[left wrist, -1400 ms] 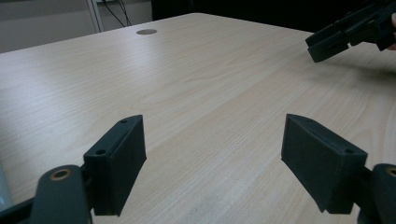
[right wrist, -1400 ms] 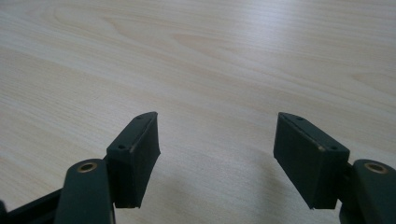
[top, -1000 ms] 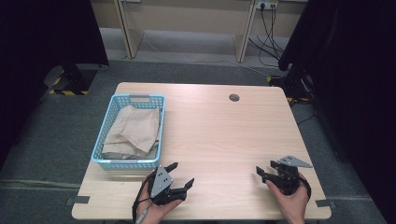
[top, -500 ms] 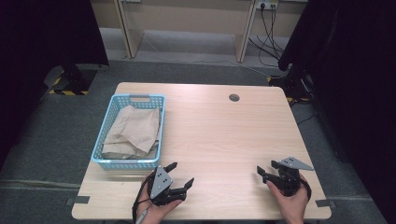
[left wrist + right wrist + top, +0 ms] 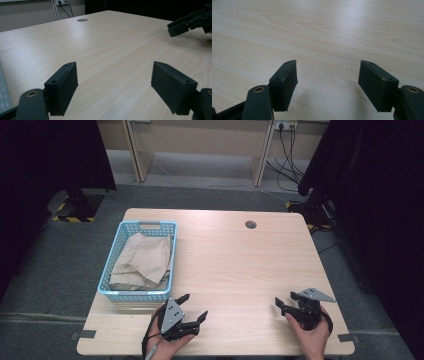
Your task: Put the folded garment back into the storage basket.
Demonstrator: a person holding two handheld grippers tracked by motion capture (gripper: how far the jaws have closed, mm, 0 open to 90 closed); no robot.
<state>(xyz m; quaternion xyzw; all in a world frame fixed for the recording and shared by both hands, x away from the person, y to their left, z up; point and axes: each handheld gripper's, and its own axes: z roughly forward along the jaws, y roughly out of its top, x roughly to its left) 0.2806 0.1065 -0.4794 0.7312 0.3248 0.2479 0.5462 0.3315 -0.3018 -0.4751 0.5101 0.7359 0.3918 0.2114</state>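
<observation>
Worktop (image 5: 240,255): pale wood, one round cable hole (image 5: 250,224) near the far edge.

Basket (image 5: 118,251): blue plastic, at the left side of the worktop, holding a folded tan cloth (image 5: 141,261). The cloth lies wholly inside, untouched.

Left tongs (image 5: 194,309): near the front edge, just beside the basket's near right corner, jaws spread wide, nothing between them. Held low, pointing across the wood towards the right.

Right tongs (image 5: 283,302): front right, well apart from the basket, likewise released and empty.

Progress: by the look of it, nothing begun. The cloth sits in the basket, neither hand has reached for it, and the whole job of taking it out appears left to do.

Views compared: the high view gives basket, cloth and both hands. The left gripper view adds the cable hole (image 5: 82,20) seen low across the wood, the right tongs (image 5: 190,22) at its far edge, and a sliver of basket (image 5: 3,92). The right gripper view (image 5: 327,75) confirms bare wood between its jaws.
</observation>
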